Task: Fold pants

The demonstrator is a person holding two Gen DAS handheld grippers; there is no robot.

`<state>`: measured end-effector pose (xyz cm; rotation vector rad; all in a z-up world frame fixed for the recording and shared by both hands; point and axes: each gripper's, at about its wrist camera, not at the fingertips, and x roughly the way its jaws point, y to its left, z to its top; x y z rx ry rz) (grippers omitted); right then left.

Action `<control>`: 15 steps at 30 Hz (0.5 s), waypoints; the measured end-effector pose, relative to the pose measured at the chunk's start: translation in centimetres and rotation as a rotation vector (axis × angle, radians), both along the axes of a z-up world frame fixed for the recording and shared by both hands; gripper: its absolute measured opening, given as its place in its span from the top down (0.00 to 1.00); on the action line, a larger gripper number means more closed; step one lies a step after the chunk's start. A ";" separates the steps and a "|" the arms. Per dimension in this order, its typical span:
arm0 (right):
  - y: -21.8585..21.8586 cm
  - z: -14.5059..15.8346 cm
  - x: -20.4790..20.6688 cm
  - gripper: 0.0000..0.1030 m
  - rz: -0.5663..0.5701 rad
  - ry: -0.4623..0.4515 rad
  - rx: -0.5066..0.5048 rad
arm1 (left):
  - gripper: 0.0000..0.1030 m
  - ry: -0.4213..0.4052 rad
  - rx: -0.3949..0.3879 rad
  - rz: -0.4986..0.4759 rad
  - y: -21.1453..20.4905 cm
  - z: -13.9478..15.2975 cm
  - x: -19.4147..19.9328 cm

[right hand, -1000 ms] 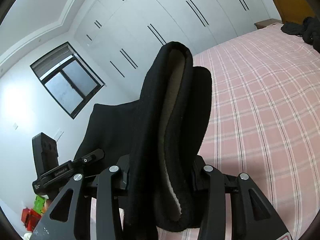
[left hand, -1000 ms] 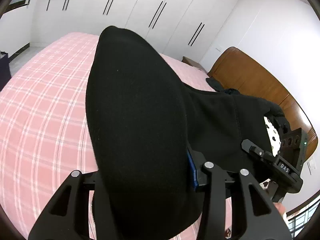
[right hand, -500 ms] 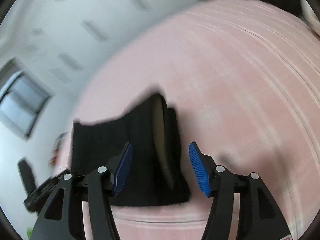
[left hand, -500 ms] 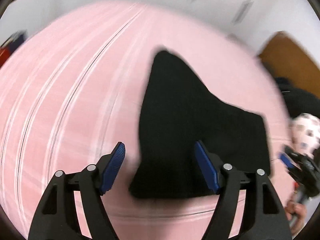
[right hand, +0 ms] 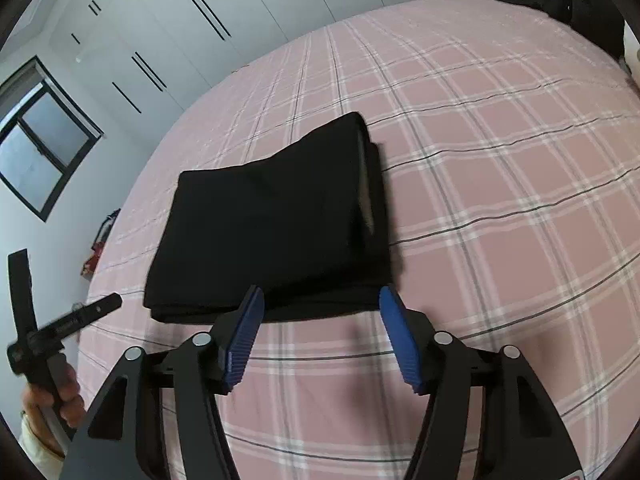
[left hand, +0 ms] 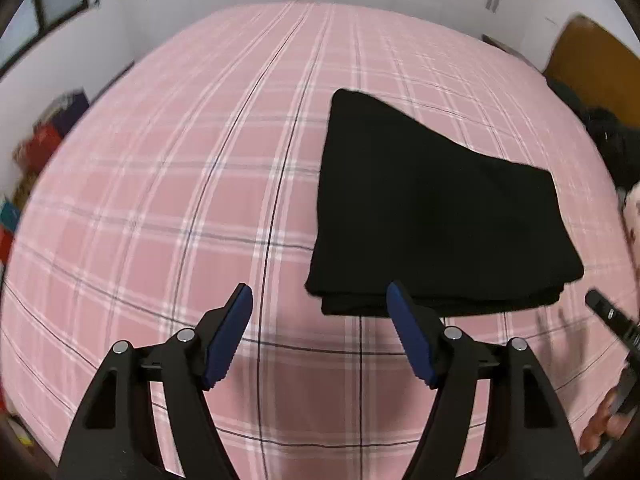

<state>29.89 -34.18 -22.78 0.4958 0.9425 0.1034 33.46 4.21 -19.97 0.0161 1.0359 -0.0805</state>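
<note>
The black pants (left hand: 424, 216) lie folded in a flat stack on the pink plaid bed (left hand: 200, 184). In the right wrist view the pants (right hand: 272, 220) show a pale lining at their right edge. My left gripper (left hand: 320, 300) is open and empty, just in front of the stack's near left corner. My right gripper (right hand: 320, 300) is open and empty, just in front of the stack's near edge. The right gripper's tip shows at the right rim of the left wrist view (left hand: 612, 320); the left gripper shows at the left of the right wrist view (right hand: 60, 328).
White wardrobes (right hand: 224, 12) line the far wall. A wooden headboard (left hand: 592, 56) and dark clothes (right hand: 576, 4) are at the head of the bed. A window (right hand: 36, 140) is at the left. Coloured items (left hand: 36, 148) sit beside the bed.
Both grippers held the pants up a second ago. They let go, opened and drew back; the pants now lie folded on the bed.
</note>
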 end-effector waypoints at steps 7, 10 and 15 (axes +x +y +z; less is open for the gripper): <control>-0.9 -1.6 2.3 0.21 -0.042 0.059 -0.011 | 0.30 0.021 0.016 -0.037 -1.7 -0.3 0.9; -1.7 -3.4 3.7 0.21 -0.067 0.110 0.041 | 0.26 0.040 0.041 -0.042 -2.0 -1.6 2.0; -2.4 -6.9 5.8 0.15 -0.100 0.168 0.162 | 0.10 0.141 -0.049 -0.036 -1.5 -5.5 5.1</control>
